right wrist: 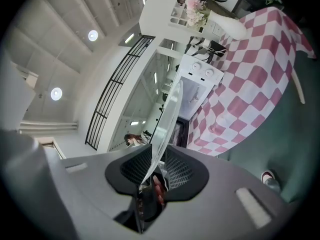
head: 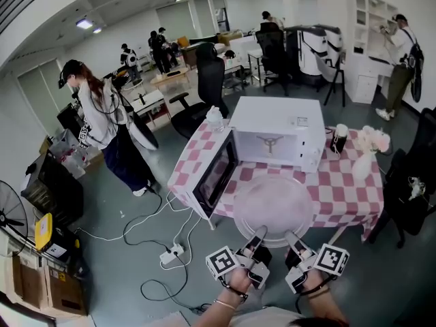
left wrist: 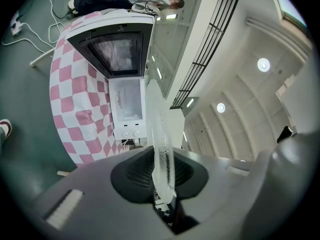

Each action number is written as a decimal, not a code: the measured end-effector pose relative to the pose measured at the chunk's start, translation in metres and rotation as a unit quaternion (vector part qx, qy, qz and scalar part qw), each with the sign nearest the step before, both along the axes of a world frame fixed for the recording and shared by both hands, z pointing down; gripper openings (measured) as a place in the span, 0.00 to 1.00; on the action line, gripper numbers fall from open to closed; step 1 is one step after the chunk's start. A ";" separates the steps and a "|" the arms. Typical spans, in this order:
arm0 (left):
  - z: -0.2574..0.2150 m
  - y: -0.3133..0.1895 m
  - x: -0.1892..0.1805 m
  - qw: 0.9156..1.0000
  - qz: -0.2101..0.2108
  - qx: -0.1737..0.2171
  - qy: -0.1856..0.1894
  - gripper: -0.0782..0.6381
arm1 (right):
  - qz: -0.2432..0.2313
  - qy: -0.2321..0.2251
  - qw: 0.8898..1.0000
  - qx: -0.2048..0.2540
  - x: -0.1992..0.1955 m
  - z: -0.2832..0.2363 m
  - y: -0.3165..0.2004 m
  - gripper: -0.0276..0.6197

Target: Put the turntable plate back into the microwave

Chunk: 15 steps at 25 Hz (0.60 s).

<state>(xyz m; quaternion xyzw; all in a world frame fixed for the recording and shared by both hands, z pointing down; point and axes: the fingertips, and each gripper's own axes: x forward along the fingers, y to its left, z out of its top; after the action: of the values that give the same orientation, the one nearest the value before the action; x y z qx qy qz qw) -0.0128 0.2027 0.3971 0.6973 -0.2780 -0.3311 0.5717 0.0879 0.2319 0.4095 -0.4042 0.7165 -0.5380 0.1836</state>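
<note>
The turntable plate (head: 274,206), a clear glass disc, is in the air just in front of the microwave (head: 279,131). It lies nearly flat, over the front edge of the counter (head: 344,193) with its pink-checked cloth.

Both grippers have it by the near rim. The left gripper (head: 258,235) is clamped on the glass at about 7 o'clock of the disc, and the right gripper (head: 293,238) at about 5 o'clock. In each gripper view the rim runs edge-on between the dark pads, which press on it from both sides. Two grips set close together on one side probably serve to keep the wide disc level and leave its far edge free to enter the oven first.

The cavity opens at 12 o'clock from the plate, and a three-armed support (head: 270,142) shows on its floor. The door (head: 216,176) is swung fully out toward 9 o'clock, so the mouth is unobstructed. The disc looks nearly as wide as the opening, so I judge there is little side room and it must go in centred and flat.

A dark cup (head: 338,139) and a vase of flowers (head: 371,145) stand at about 2 o'clock, beside the oven and well off the path.
</note>
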 end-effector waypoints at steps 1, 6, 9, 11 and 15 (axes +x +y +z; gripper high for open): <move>0.002 -0.008 0.000 1.000 0.001 -0.002 -0.002 0.16 | 0.001 0.001 1.000 -0.002 0.000 0.002 -0.008 0.18; 0.010 -0.050 -0.003 1.000 0.006 -0.011 -0.005 0.16 | 0.000 0.000 1.000 -0.006 -0.004 0.007 -0.050 0.18; 0.011 -0.077 -0.004 1.000 0.009 -0.020 0.002 0.16 | 0.002 0.001 1.000 -0.007 -0.007 0.007 -0.077 0.18; 0.011 -0.093 -0.005 1.000 0.013 -0.022 0.010 0.16 | 0.001 -0.005 1.000 -0.001 -0.011 0.003 -0.094 0.18; 0.012 -0.127 -0.006 0.999 0.019 -0.034 0.016 0.16 | 0.011 0.001 1.000 -0.014 -0.012 0.005 -0.127 0.18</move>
<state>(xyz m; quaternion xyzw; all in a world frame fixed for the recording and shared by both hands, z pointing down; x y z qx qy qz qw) -0.0185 0.0753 0.4092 0.6775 -0.2663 -0.3219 0.6054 0.0762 0.1049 0.4145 -0.4156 0.7046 -0.5452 0.1833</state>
